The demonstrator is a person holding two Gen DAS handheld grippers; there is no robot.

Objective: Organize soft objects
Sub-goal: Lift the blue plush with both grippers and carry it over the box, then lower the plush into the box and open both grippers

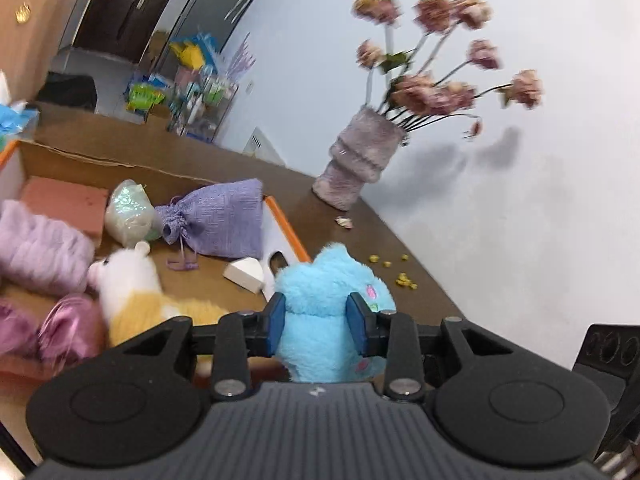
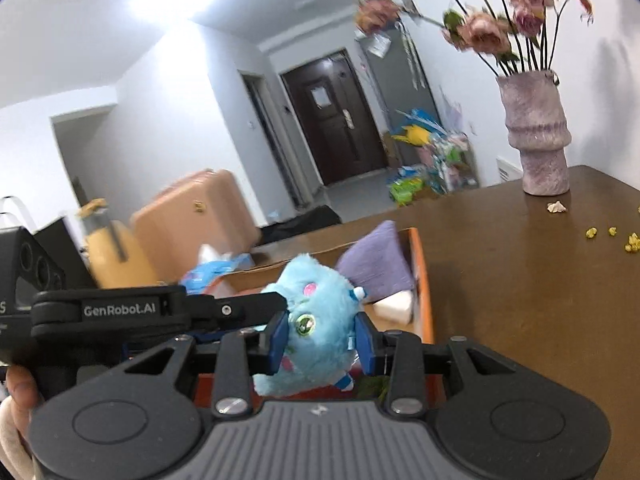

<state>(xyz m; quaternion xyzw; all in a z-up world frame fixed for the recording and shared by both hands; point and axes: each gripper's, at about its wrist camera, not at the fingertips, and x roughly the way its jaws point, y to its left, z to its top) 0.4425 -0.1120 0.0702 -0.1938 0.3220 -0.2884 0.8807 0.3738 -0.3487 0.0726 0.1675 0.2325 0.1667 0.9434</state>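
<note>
One blue plush toy [image 1: 326, 312] pinched between two grippers, left gripper [image 1: 318, 320] and right gripper [image 2: 322, 338].

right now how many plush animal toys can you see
2, maybe more hidden. The blue plush toy is held between both hand-held grippers above the box edge; the white and yellow plush toy lies inside the box.

Fluffy blue plush toy [image 1: 320, 312] held above box w/ other softies

"GenRobot.AI" reads in white letters on the black left gripper [image 2: 280, 300], just left of the right gripper's [image 2: 322, 340] own fingers. A lone "S" shows at the far left edge; no other lettering is legible.
</note>
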